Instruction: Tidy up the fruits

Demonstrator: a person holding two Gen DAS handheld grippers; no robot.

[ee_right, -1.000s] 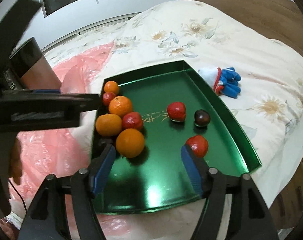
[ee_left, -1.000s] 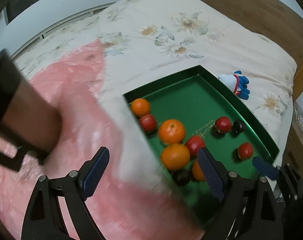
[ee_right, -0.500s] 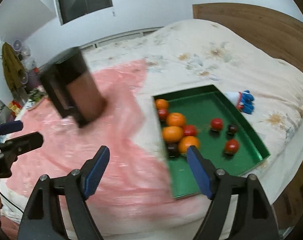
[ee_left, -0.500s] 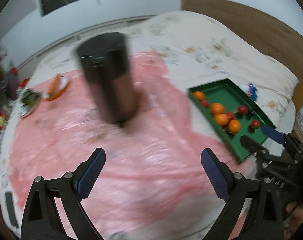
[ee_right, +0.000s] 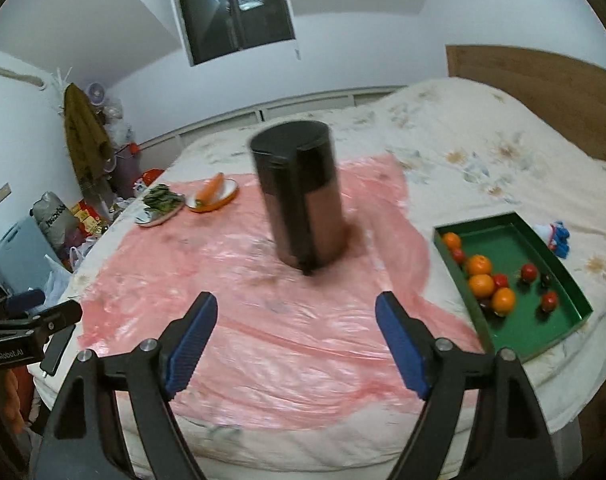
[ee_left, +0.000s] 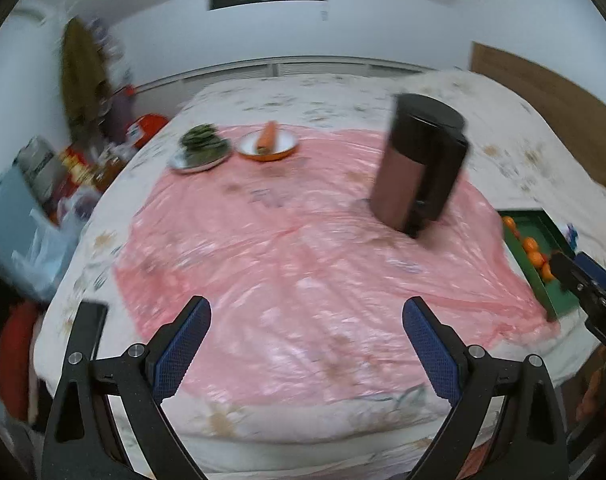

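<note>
Both the left gripper [ee_left: 303, 342] and the right gripper [ee_right: 297, 338] hang spread and empty over the pink sheet [ee_right: 263, 320] near the bed's front edge, so the sorting step looks finished or paused. The fruits [ee_right: 487, 280] sit in the green tray [ee_right: 571, 280] at the bed's right edge, oranges and some reds clustered along its left wall, 3 small ones apart; any next move calls for reaching back right. The tray's long axis runs from the front edge toward the headboard [ee_right: 543, 80].

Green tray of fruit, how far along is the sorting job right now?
Done: oranges and small red fruits all sit in the green tray, though mixed. In hand: nothing; the left gripper and right gripper are open over the pink sheet. Left: grouping by kind, if intended.
</note>
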